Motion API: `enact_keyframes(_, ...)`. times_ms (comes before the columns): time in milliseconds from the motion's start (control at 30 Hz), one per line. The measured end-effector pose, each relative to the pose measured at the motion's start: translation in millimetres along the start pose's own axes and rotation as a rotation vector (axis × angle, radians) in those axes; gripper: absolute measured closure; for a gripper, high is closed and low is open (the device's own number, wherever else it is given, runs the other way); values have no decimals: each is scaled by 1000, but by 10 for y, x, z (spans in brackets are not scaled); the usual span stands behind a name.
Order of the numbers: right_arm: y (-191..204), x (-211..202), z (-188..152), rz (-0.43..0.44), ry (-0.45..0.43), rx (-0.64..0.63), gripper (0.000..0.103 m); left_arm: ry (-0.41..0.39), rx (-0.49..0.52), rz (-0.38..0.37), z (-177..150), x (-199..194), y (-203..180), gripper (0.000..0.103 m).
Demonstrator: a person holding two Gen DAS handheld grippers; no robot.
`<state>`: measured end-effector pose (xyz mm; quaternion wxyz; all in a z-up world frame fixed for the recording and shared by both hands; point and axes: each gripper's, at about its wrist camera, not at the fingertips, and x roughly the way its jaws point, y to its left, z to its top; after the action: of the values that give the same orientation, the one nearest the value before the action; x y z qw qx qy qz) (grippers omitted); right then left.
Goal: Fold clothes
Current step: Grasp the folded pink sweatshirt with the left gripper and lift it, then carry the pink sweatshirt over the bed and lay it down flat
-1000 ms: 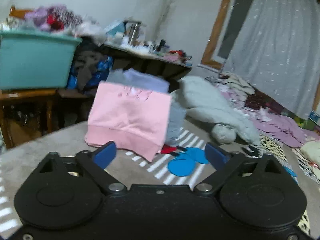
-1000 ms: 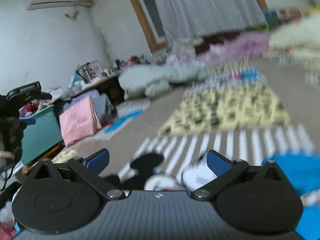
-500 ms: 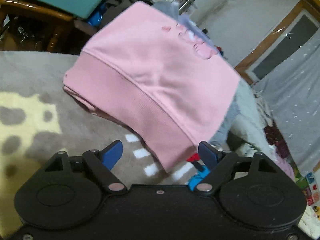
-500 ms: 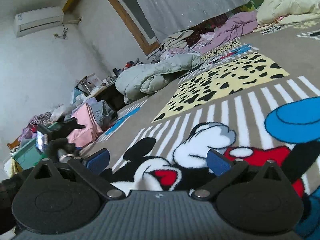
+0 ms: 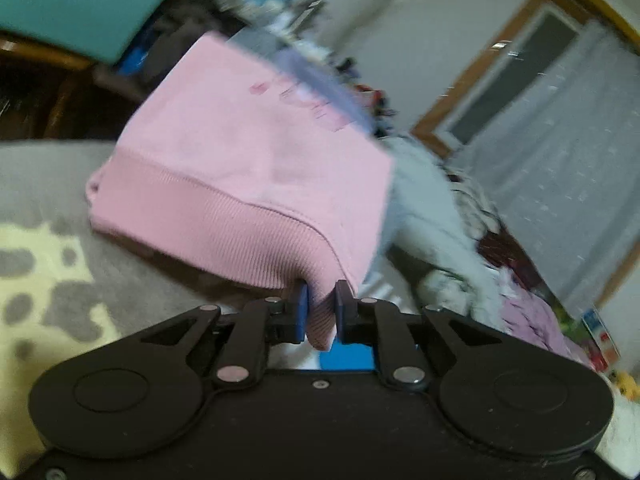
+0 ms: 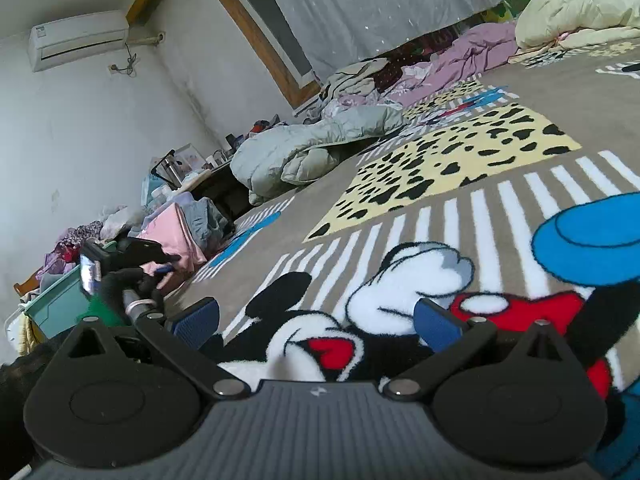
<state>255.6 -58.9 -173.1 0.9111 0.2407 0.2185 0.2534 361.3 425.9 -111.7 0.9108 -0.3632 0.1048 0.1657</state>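
A folded pink sweatshirt [image 5: 256,168] lies on the patterned carpet on top of a stack of folded clothes. My left gripper [image 5: 321,312] is shut on the near corner of its ribbed hem. In the right wrist view the pink sweatshirt [image 6: 172,236] shows far left, with the left gripper [image 6: 156,268] at it. My right gripper [image 6: 316,320] is open and empty, low over the cartoon mouse print on the carpet [image 6: 440,208].
A teal bin [image 5: 60,4] stands on a wooden table behind the stack. A grey duvet [image 6: 312,148] lies crumpled on the carpet, with purple and cream bedding [image 6: 480,52] further right. A grey curtain [image 5: 560,160] hangs at the back.
My left gripper has moved up to the pink sweatshirt and shut on the corner of its hem. My right gripper has stayed open and has settled low over the carpet.
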Motion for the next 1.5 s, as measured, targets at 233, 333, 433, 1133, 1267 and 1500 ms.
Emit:
enact_keyframes(233,12,17,7,-7,11,-3,0,-1,136,-96,-54,-883,-450,92)
enact_keyframes(333,25,36,13,-15,20,-8,0,-12,193,-159,-173,-1360,-723,92)
enact_keyframes(433,44,63,27,-28,37,-14,0,-31,218,-237,-300,-1845,-990,93)
enact_keyframes(1133,-1111,-2005,459,-28,66,309,0,463,512,-563,-2820,-3319,-2611,93)
enact_keyframes(1267,-1526,-2725,693,-57,-92,381,0,565,553,-638,-3305,-3518,-2880,93)
enact_keyframes(1500,-2183,-3518,737,-143,-233,392,0,720,698,-726,-4071,-3836,-3152,92)
